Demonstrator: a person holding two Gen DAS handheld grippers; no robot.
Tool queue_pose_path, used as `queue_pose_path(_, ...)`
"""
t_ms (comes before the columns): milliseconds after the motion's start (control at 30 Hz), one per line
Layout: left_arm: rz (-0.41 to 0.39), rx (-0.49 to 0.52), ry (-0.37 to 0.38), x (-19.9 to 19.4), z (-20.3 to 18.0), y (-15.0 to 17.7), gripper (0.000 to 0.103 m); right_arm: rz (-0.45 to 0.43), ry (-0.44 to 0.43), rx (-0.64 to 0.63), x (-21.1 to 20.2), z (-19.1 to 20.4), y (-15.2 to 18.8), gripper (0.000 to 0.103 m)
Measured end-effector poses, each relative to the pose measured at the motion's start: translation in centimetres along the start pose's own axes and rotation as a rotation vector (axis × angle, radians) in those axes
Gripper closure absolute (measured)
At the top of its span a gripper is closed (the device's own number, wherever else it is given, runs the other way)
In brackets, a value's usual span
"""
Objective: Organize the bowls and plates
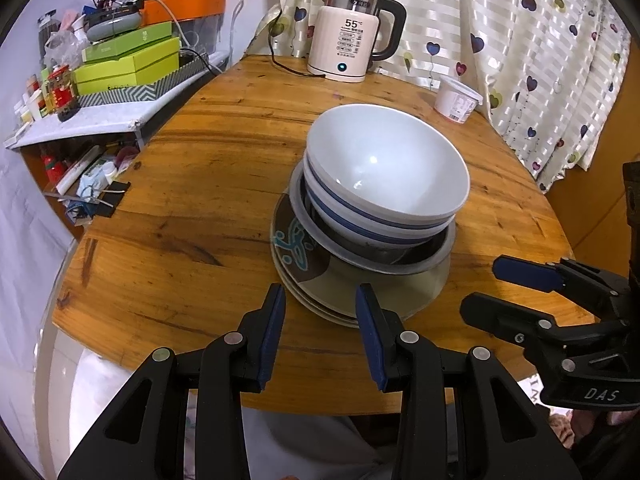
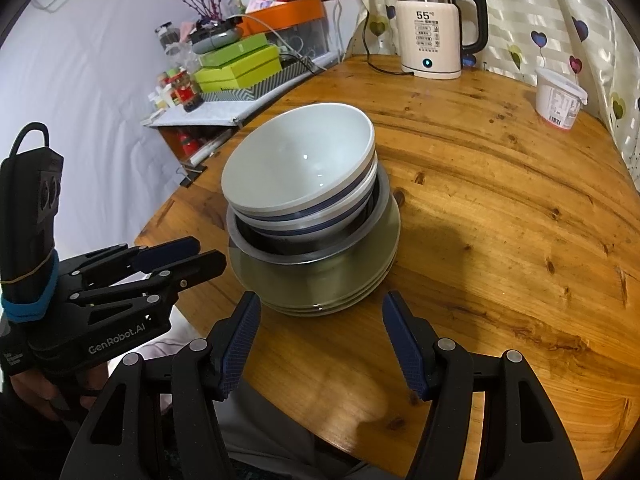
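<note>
Seemingly most of the sorting is done. Nearest, by the bench's (image 2: 500, 208) front edge, the left tool (image 1: 320, 308) stands partly open and empty, the right tool (image 2: 320, 312) wider and also empty. Just beyond, plates (image 2: 320, 292) lie stacked, a metal bowl (image 2: 304, 254) on them, two white bowls (image 2: 296, 168) nested inside. A kettle (image 2: 430, 28) and tub (image 2: 560, 96) stand at the far edge.

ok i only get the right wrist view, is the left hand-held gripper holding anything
Observer: No. Looking along the left hand-held gripper, it is open, with nothing between its jaws.
Operator: anything patterned there, all looks plain to me
Observer: Yes. The top plate has a teal and brown pattern on the side that faces away from your camera.
</note>
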State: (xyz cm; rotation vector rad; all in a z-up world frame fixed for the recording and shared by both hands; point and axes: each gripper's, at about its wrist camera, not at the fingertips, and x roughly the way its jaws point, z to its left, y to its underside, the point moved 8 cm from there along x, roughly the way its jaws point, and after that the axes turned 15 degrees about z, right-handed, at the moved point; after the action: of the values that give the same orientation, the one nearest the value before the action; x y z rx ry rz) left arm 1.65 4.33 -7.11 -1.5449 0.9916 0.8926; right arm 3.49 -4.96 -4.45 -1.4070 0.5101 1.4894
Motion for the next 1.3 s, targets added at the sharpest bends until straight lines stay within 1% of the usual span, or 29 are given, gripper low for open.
queue_pose_path(400,0.003,0.002,-0.02,0.22,0.01,-0.03,0.065,0.007,-0.002,0.002,0.43,0.0,0.14,0.039)
queue_pose_path(700,0.006,0.001,-0.021,0.28,0.03,-0.03,0.065,0.008,-0.004,0.002,0.51,-0.05,0.13,0.039)
queue_pose_path(833,0.025,-0.002,-0.033,0.62,0.13,0.06,0.065,0.008,-0.005,0.002,0.52,-0.04,0.16,0.039)
queue_pose_path(1300,0.015,-0.004,-0.044,0.15,0.14,0.34,0.065,0.0,-0.003,0.001,0.28,0.6,0.34,0.039)
